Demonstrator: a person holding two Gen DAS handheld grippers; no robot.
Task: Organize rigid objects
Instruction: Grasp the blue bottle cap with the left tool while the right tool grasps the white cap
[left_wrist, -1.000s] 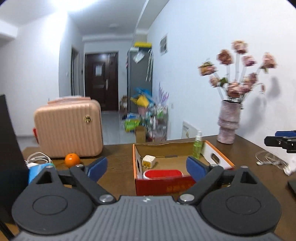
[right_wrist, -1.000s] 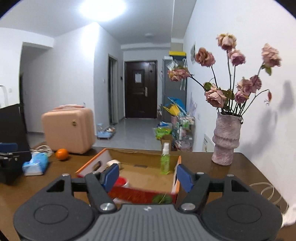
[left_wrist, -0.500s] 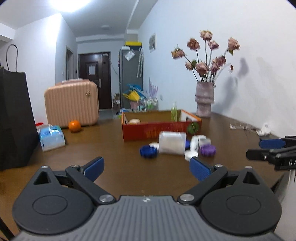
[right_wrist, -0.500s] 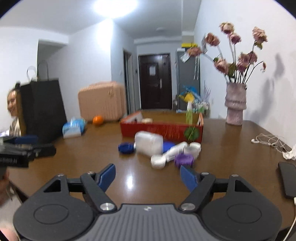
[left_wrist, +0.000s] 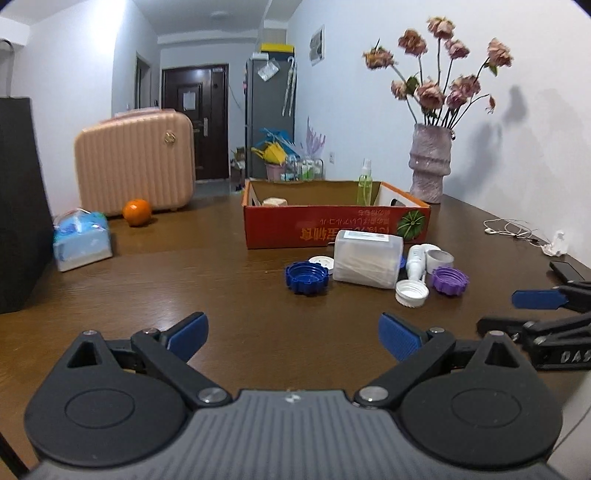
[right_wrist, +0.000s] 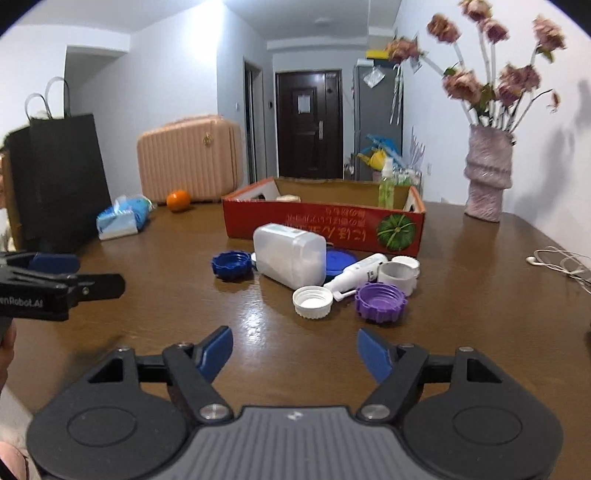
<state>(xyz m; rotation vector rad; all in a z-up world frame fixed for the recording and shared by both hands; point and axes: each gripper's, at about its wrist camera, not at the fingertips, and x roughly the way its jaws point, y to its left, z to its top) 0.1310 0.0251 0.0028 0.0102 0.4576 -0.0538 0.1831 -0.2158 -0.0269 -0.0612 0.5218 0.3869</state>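
Brown wooden table (left_wrist: 221, 266) fills both wrist views, a hallway with a dark door behind it. Red cardboard box (left_wrist: 332, 225) sits at twelve o'clock from both grippers; its interior is mostly hidden by the near wall — only a green spray bottle (left_wrist: 365, 182) and the top of a pale small object (left_wrist: 275, 202) show above the rim. Loose pile lies just in front of the box, well apart from both tools: translucent plastic container (right_wrist: 290, 254) on its side, blue lid (right_wrist: 232, 264) at its nine o'clock, white cap (right_wrist: 313, 301) and purple lid (right_wrist: 380, 302) on the near side, a white bottle (right_wrist: 354, 276) lying down, a white ring-shaped piece (right_wrist: 398, 275) touching the purple lid. A second blue piece is half covered behind the container; what it is, cannot tell. Black bag (right_wrist: 62, 177) at ten o'clock is cut off by the left view's edge. Pink case (left_wrist: 135, 162), orange (left_wrist: 137, 212) and tissue pack (left_wrist: 81, 240) at eleven; vase of dried flowers (left_wrist: 430, 162) at one, blooms blurred in the right view. Left gripper (left_wrist: 291, 334): fingers spread wide, nothing between them, over bare table. Right gripper (right_wrist: 295, 352): jaws apart but closing, nothing between them, touching nothing — its tips enter the left view's right edge, partly cut off.
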